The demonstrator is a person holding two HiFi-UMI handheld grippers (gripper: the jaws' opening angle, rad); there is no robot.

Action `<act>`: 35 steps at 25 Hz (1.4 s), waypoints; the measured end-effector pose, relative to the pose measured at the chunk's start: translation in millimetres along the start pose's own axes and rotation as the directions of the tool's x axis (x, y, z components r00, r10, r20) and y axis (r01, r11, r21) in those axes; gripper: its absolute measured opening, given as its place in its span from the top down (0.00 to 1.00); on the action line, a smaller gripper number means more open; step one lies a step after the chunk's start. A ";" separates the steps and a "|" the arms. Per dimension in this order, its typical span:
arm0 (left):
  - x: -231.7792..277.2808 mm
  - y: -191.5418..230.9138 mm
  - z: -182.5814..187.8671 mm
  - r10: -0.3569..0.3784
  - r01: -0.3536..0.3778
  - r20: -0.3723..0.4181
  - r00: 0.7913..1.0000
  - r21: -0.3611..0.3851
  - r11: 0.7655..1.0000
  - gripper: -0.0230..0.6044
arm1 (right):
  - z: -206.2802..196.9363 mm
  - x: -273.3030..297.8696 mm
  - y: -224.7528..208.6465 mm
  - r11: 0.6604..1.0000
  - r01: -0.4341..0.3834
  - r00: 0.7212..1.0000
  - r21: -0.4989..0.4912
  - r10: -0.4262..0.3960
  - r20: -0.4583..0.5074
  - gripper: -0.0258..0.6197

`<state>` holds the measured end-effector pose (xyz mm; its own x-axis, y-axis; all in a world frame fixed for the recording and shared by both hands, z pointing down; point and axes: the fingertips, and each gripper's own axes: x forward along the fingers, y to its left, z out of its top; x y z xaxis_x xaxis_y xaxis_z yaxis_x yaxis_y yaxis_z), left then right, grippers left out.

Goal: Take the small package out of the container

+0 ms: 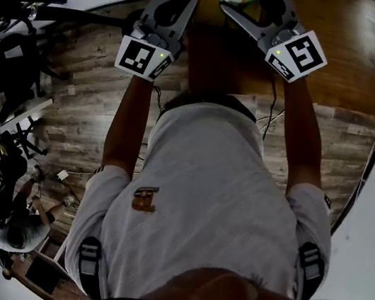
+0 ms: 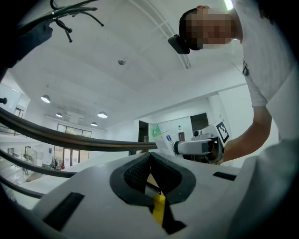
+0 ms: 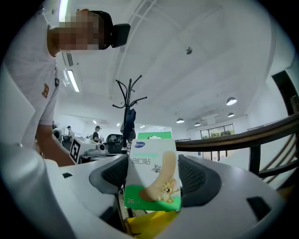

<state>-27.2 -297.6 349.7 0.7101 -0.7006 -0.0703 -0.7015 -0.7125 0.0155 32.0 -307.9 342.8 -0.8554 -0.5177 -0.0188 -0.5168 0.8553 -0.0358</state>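
Right tongs [image 3: 154, 176] upturned around small package [image 3: 153, 163].

Both bare forearms reach forward, side by side. Left grey plastic gripper [image 2: 149, 158]: jaws together, nothing between them (pads meet at the tips). Right grey plastic gripper [image 3: 152, 170]: jaws clamped on small white-and-green cardboard package [image 3: 153, 158], upright.
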 end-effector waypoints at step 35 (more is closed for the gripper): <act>-11.2 -29.2 20.3 -0.008 0.008 0.046 0.999 0.000 1.000 0.93 | 28.3 -49.3 35.5 0.999 0.050 0.982 0.014 -0.052 0.184 0.48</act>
<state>-15.9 -268.1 329.8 0.7119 -0.6926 -0.1161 -0.6960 -0.7179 0.0146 56.9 -252.6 314.2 -0.8064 -0.5565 -0.2001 -0.5586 0.8278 -0.0508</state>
